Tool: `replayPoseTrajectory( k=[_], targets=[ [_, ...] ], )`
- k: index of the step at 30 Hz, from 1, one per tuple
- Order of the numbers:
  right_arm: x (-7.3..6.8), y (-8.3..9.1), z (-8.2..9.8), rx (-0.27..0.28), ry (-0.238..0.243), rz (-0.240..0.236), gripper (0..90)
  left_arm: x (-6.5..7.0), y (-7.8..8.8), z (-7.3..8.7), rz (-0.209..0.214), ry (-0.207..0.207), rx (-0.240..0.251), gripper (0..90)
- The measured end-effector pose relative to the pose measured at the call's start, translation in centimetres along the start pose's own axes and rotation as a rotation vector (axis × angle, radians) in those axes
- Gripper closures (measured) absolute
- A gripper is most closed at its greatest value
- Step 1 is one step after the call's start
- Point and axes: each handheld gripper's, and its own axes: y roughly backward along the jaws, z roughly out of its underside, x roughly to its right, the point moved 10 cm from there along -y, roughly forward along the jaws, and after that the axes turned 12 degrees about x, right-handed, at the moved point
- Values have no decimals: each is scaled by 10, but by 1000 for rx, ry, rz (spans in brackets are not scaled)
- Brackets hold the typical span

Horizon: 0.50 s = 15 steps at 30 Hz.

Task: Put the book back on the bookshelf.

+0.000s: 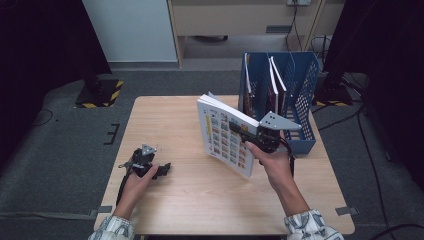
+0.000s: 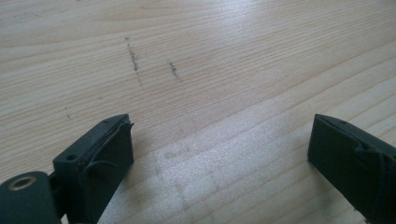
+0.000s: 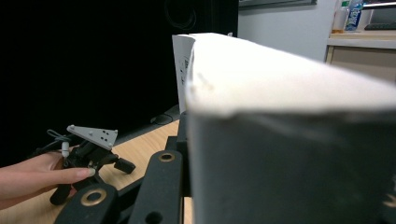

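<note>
In the high view, the right gripper (image 1: 248, 133) is closed on a thick book (image 1: 226, 134), held off the wooden table (image 1: 170, 130) and tilted, its cover of small coloured pictures facing the person. The jaws pinch the book at its right-hand edge, so most of it lies to the gripper's left. Just beyond this gripper stands a blue mesh file rack (image 1: 300, 95) with a few books upright in its slots. The left gripper (image 1: 160, 170) rests low at the near left of the table, well apart from the book.

In the left gripper view, the jaws stand wide apart with bare wooden table (image 2: 196, 93) between them, marked by a few dark scuffs (image 2: 134, 59).

In the right gripper view, the book's (image 3: 280, 116) pale page edge sits right in front of the camera, clamped between the jaws. Off to the left and farther away, the left gripper (image 3: 122, 164) lies on the table under the person's hand (image 3: 37, 179).
</note>
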Motion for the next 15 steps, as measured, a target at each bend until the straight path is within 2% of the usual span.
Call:
replayPoseTrajectory(
  k=[15],
  targets=[
    [7, 24, -2, 1, -2, 20, 739, 0, 0, 0, 2, -4, 5, 53]
  ],
)
